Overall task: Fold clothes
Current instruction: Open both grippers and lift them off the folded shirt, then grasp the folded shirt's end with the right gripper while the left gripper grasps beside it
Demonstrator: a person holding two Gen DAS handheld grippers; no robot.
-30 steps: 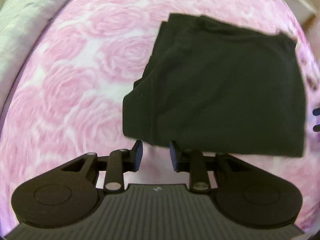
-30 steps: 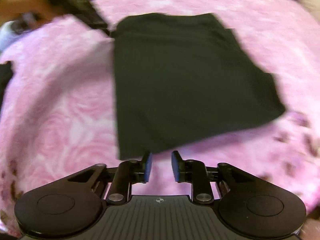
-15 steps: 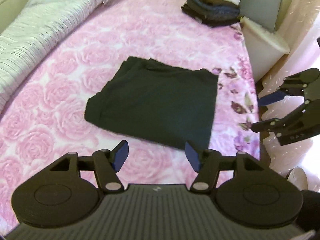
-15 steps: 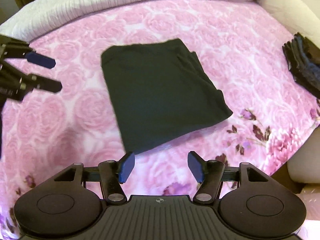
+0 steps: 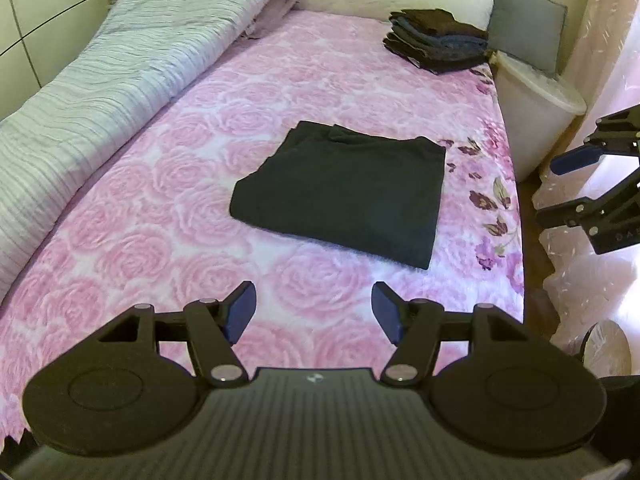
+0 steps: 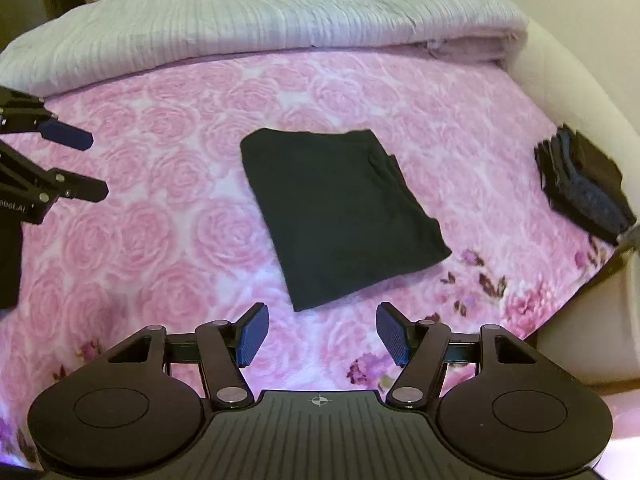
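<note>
A dark folded garment [image 5: 344,192] is laid flat near the middle of the bed [image 5: 168,216], which is covered by a pink rose-patterned sheet. Its layered edges are seen on the side turned toward the head of the bed, and nothing rests on it.

The left gripper [image 5: 314,314] is held above the bed's near edge with its jaws spread wide, and nothing is seen between them. The right gripper [image 6: 322,334] is likewise held clear of the garment, jaws apart and empty. Each gripper is also caught in the other's view, off to the side of the bed and open.

A stack of folded dark clothes [image 5: 436,40] is placed at the far corner of the bed, next to a grey cushion [image 5: 528,28]. A pale striped blanket [image 5: 100,80] is bundled along the bed's far long edge, against the wall.

A white lidded bin [image 5: 540,112] is stood on the floor just beside the bed's corner, below the cushion; its lid is shut, so its contents cannot be told.
</note>
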